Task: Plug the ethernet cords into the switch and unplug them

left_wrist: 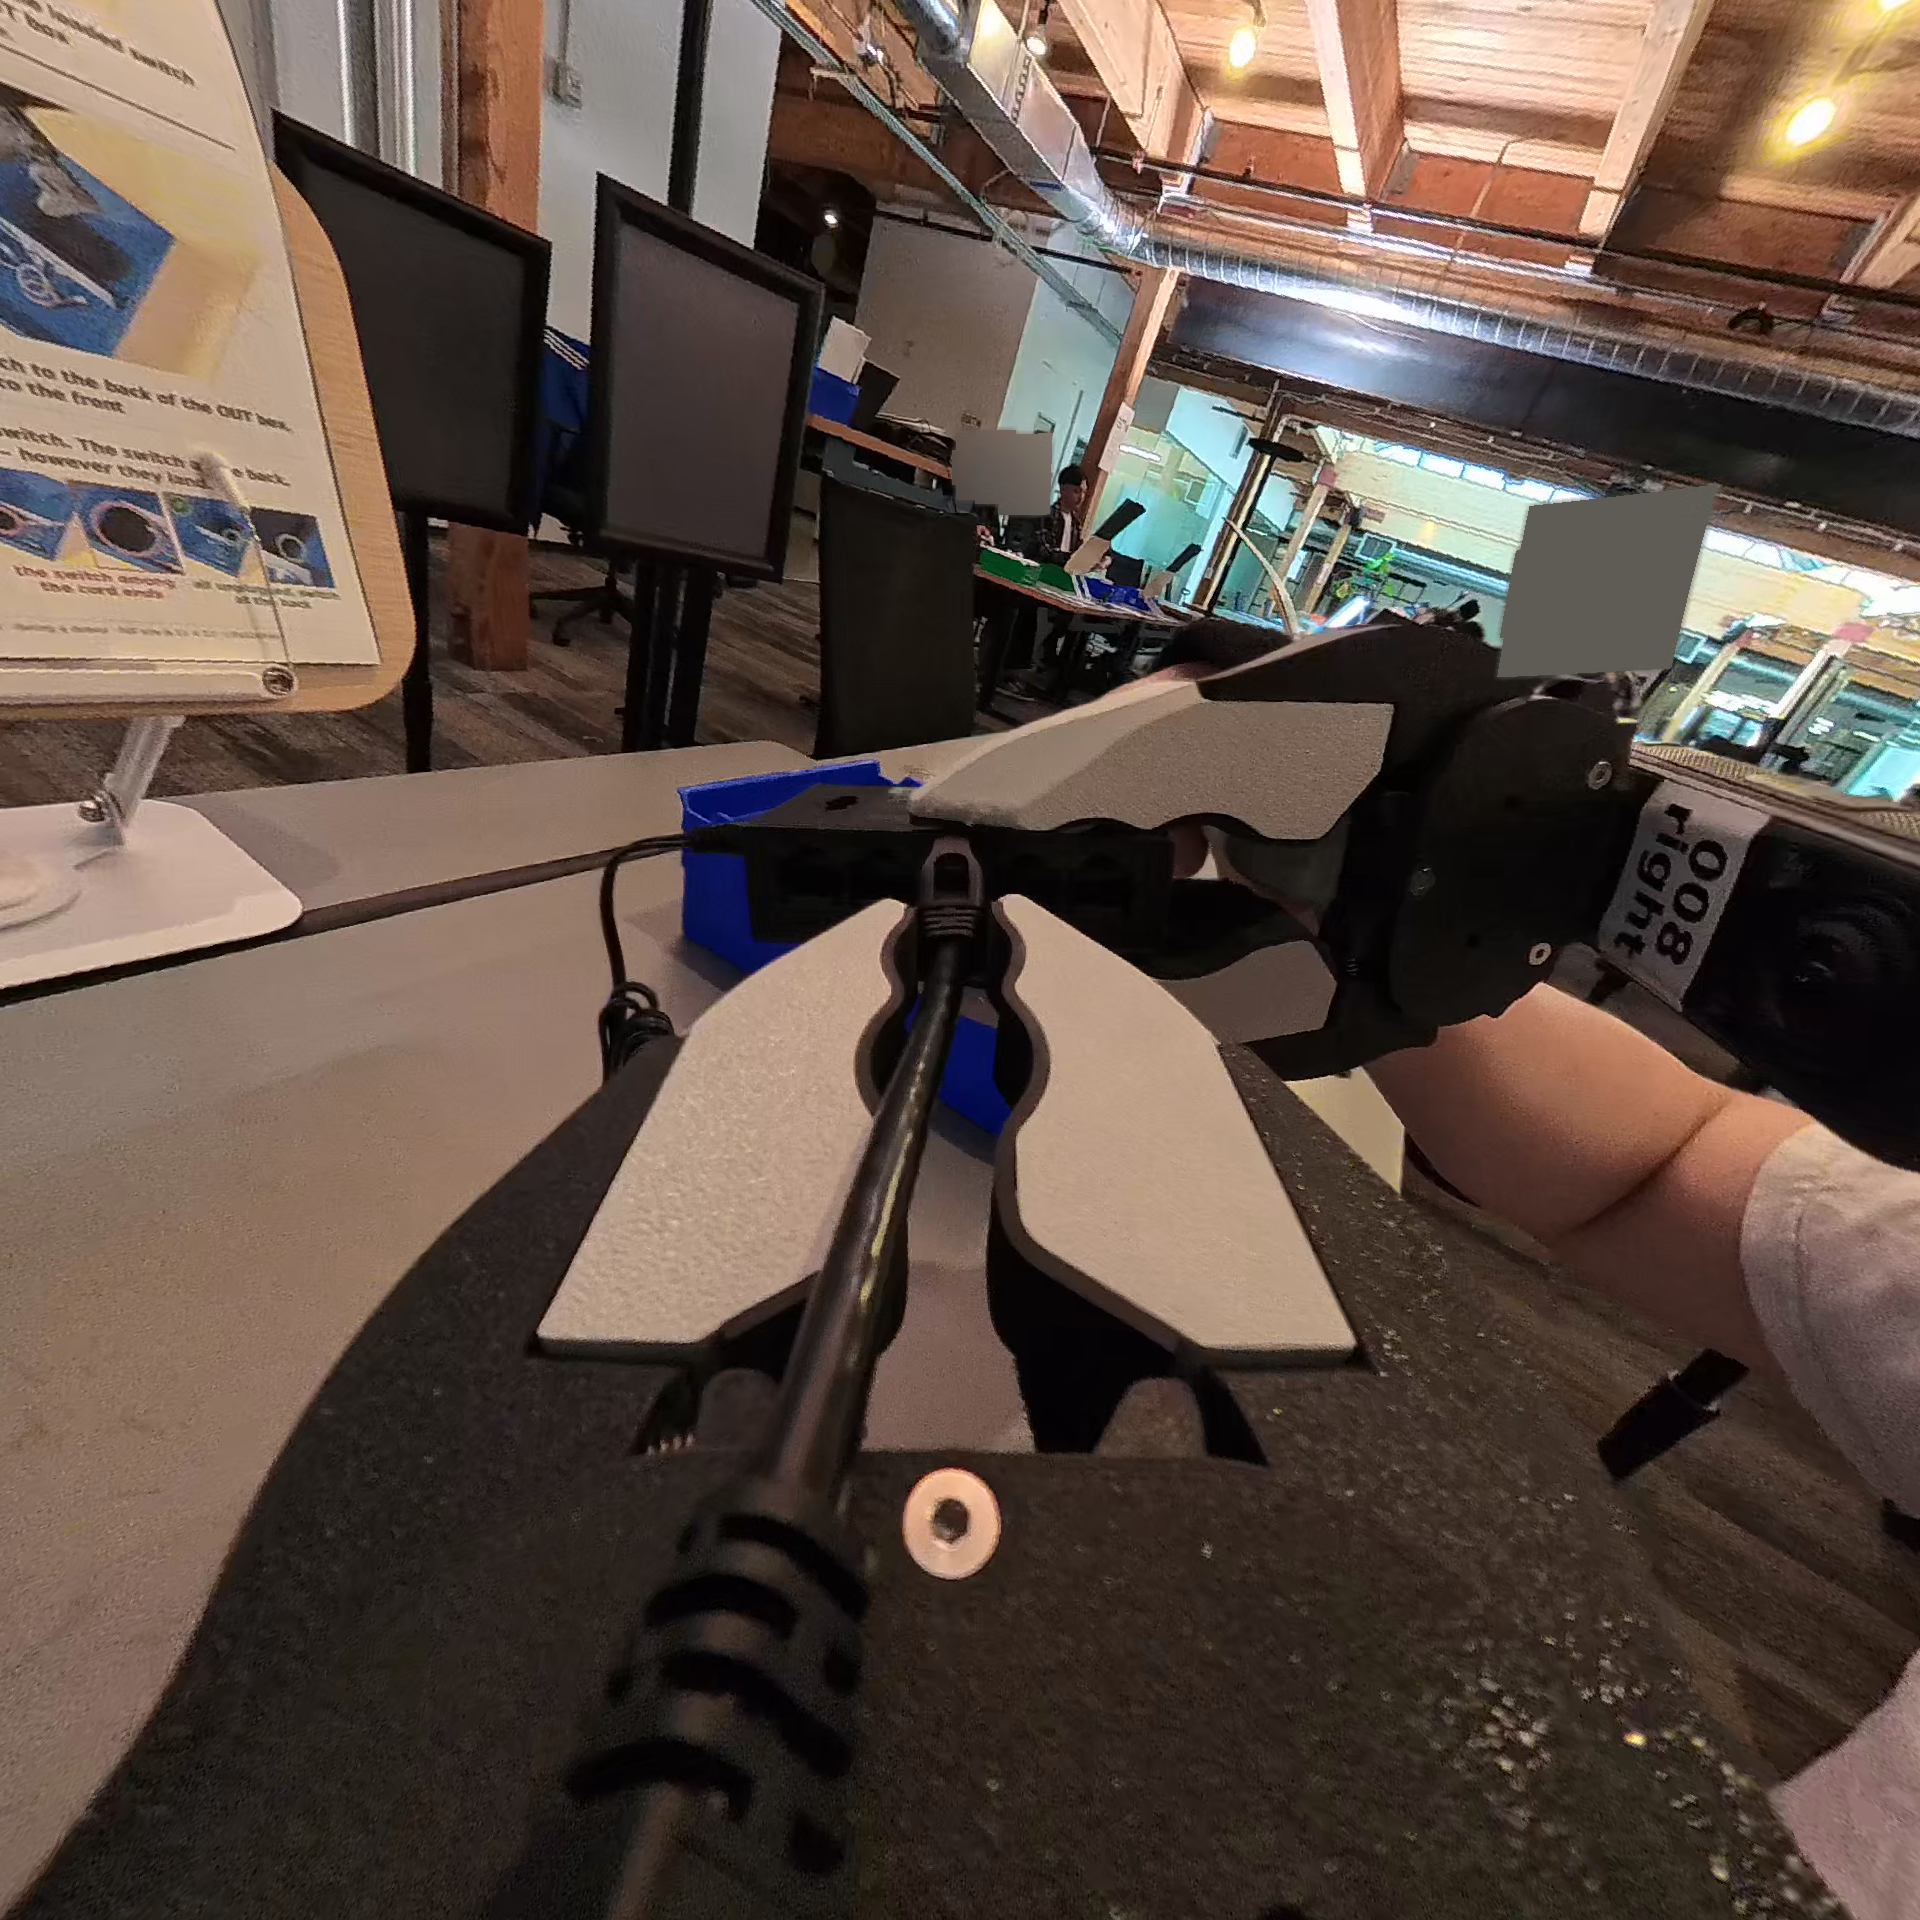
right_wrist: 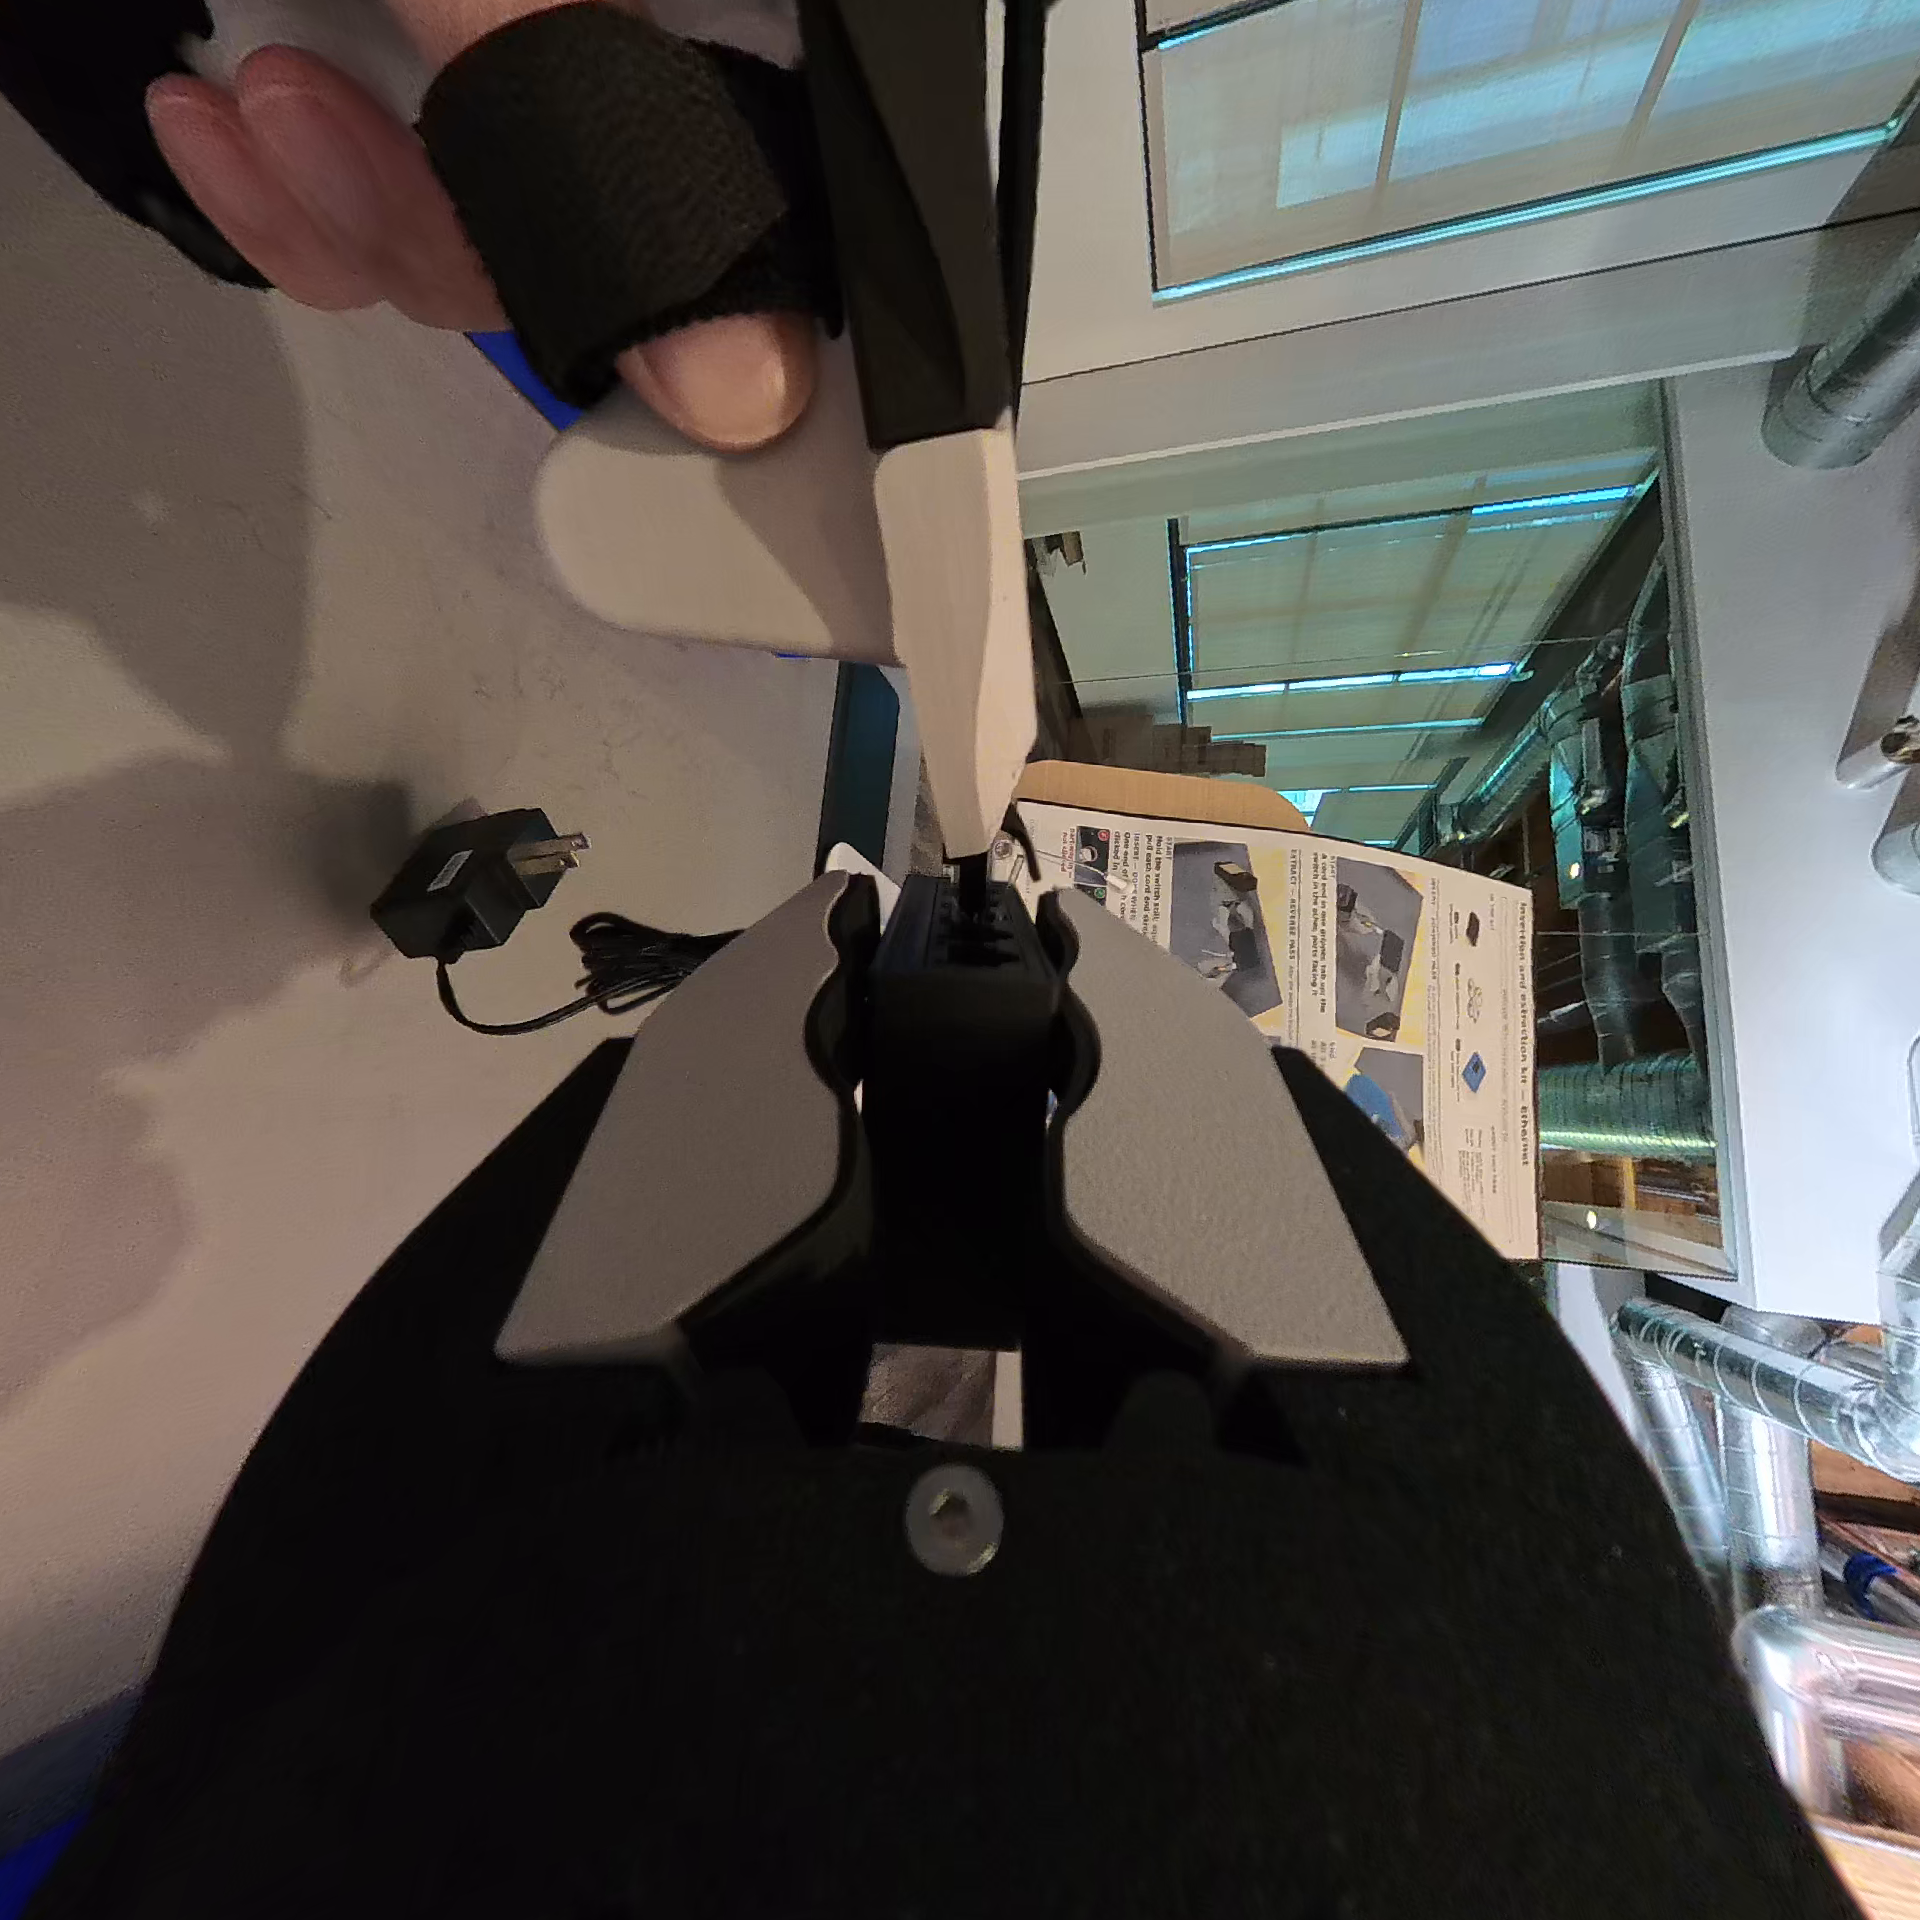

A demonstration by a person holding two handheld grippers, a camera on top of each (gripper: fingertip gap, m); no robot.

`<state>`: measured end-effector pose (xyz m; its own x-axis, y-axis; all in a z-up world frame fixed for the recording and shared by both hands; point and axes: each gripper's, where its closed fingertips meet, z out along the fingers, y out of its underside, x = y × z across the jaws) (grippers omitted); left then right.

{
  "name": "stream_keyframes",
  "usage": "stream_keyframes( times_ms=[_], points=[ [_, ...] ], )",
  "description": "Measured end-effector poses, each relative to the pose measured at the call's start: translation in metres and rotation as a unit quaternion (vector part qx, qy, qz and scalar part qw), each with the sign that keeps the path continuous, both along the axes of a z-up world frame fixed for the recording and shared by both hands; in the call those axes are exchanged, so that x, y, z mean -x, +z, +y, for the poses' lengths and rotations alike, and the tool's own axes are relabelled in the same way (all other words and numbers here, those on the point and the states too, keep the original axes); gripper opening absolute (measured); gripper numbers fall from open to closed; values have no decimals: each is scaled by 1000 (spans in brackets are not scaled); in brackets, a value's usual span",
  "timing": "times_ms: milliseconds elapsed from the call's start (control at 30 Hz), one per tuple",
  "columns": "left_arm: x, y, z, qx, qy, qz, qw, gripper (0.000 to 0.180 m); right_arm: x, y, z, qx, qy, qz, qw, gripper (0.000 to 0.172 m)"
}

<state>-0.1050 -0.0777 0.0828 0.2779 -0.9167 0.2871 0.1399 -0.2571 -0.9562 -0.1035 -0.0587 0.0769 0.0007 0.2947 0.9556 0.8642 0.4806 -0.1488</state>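
Observation:
In the left wrist view my left gripper [left_wrist: 951, 920] is shut on a black ethernet cord [left_wrist: 904, 1122], just behind its plug [left_wrist: 951, 878]. The plug's tip sits at a middle port on the front of the black switch [left_wrist: 821, 878]; I cannot tell how deep it is. My right gripper [right_wrist: 961, 914] is shut on the switch [right_wrist: 961, 1039] and holds it from its right end above the table. Its upper finger [left_wrist: 1143, 769] lies over the switch's top. The right wrist view shows the left gripper's fingers [right_wrist: 966, 675] above the cord's plug [right_wrist: 975, 883].
A blue bin [left_wrist: 748, 821] stands on the grey table [left_wrist: 260, 1143] just behind the switch. A black power adapter [right_wrist: 468, 894] with its bundled cord [right_wrist: 623, 956] lies on the table. An instruction sheet on a stand [left_wrist: 135, 364] is at the left. Both grippers' tips are close together, under 4 cm apart.

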Motion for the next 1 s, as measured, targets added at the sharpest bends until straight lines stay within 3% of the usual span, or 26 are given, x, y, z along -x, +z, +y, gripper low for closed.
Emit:
stream_keyframes(
  times_ms=[200, 600, 700, 833, 1000],
  points=[
    [0, 2, -1, 10, -11, -12, 1000, 11, 1, 2, -2, -5, 8, 2, 1000, 29],
    [29, 7, 13, -30, 59, 1, 998, 11, -14, 2, 5, -6, -24, 37, 999, 29],
    [45, 3, 19, -17, 63, 4, 998, 11, -14, -22, 4, 78, -19, 87, 993, 29],
    [61, -9, 27, -10, 80, 19, 997, 11, -8, -68, 3, 206, -18, 208, 956, 30],
    [56, -33, 25, 5, 65, 59, 996, 11, -9, -108, 5, 268, -61, 306, 911, 29]
  ],
)
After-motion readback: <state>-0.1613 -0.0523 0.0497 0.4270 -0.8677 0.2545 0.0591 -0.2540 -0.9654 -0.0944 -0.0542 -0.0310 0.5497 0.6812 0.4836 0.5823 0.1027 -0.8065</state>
